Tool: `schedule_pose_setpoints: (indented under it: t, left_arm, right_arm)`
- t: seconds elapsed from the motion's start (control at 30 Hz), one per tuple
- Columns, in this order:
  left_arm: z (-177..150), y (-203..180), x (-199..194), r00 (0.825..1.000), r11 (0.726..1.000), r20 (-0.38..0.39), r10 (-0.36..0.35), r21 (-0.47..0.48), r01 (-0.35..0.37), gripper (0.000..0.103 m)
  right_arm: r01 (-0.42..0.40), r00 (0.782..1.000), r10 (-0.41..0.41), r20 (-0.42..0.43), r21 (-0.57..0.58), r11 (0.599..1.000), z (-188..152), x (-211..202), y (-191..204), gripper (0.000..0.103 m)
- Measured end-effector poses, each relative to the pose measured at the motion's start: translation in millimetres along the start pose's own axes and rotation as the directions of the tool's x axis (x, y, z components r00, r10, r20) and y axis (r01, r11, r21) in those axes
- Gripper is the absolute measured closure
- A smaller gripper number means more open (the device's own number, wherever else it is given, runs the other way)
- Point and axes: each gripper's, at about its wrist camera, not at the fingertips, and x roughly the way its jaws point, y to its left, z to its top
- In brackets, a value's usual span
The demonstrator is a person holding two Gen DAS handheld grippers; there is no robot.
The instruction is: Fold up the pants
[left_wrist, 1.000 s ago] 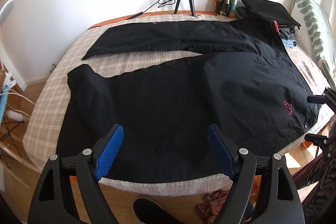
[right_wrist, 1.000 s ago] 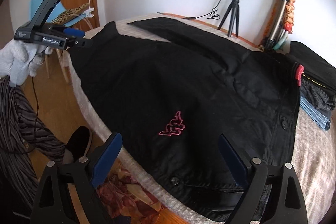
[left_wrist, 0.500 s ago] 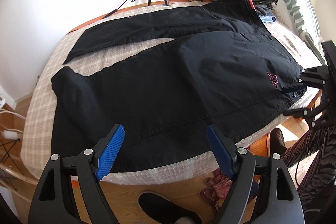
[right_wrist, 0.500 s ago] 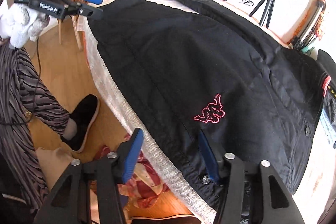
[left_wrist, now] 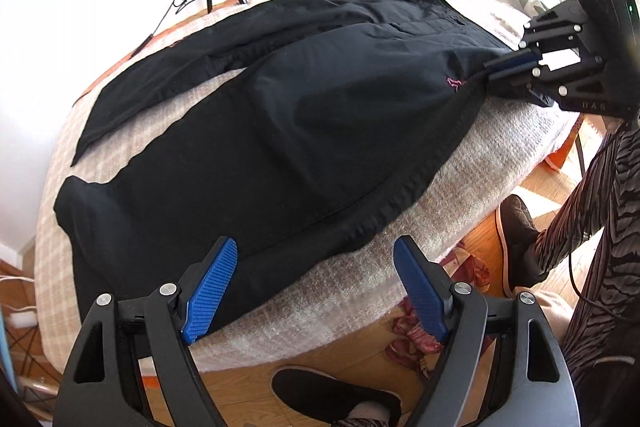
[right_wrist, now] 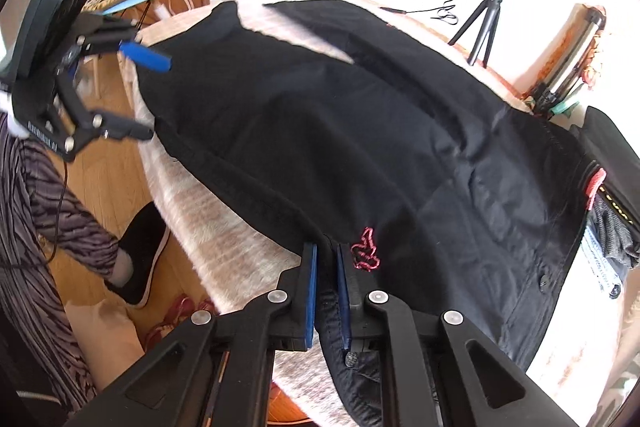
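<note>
My right hand-held gripper (right_wrist: 326,263) is closing on the pants (left_wrist: 280,131) at the waist near the bed's (left_wrist: 500,147) front edge, while my left hand-held gripper (left_wrist: 316,291), gaping empty, hovers over the leg end.

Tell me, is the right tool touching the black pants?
Touching. The right wrist view shows the right tool closing with the pants fabric pinched between its pads, beside the pink logo.

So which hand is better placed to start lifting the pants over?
Probably the right. The right gripper has jaws closing on the pants at the waist edge; the left gripper hangs open above the leg.
</note>
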Motion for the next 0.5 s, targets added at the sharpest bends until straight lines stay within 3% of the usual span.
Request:
schedule_pose_setpoints:
  t: [0.1, 0.3, 0.37, 0.43, 0.5]
  left_arm:
    - [-2, -1, 7, 1.000, 1.000, -0.019, -0.003, 0.016, 0.004, 0.022]
    - [-7, 25, 13, 0.994, 0.994, -0.044, 0.096, -0.049, -0.098, 0.023]
    - [-11, 39, 14, 0.991, 0.989, -0.055, 0.124, -0.074, -0.128, 0.038]
    - [-16, 53, 14, 0.986, 0.983, -0.063, 0.152, -0.089, -0.158, 0.045]
    - [-22, 67, 16, 0.983, 0.978, -0.075, 0.170, -0.110, -0.178, 0.058]
  right_arm:
    - [0.014, 1.000, -0.014, 0.017, 0.019, 1.000, 6, -5, -9, 0.097]
    - [-0.001, 0.999, 0.000, 0.036, 0.022, 1.000, 12, -12, -16, 0.097]
    - [-0.007, 0.999, 0.006, 0.044, 0.029, 1.000, 11, -15, -16, 0.097]
    - [-0.017, 0.998, 0.015, 0.053, 0.040, 0.999, 9, -17, -17, 0.097]
    - [-0.029, 0.998, 0.025, 0.060, 0.056, 0.998, 6, -18, -17, 0.097]
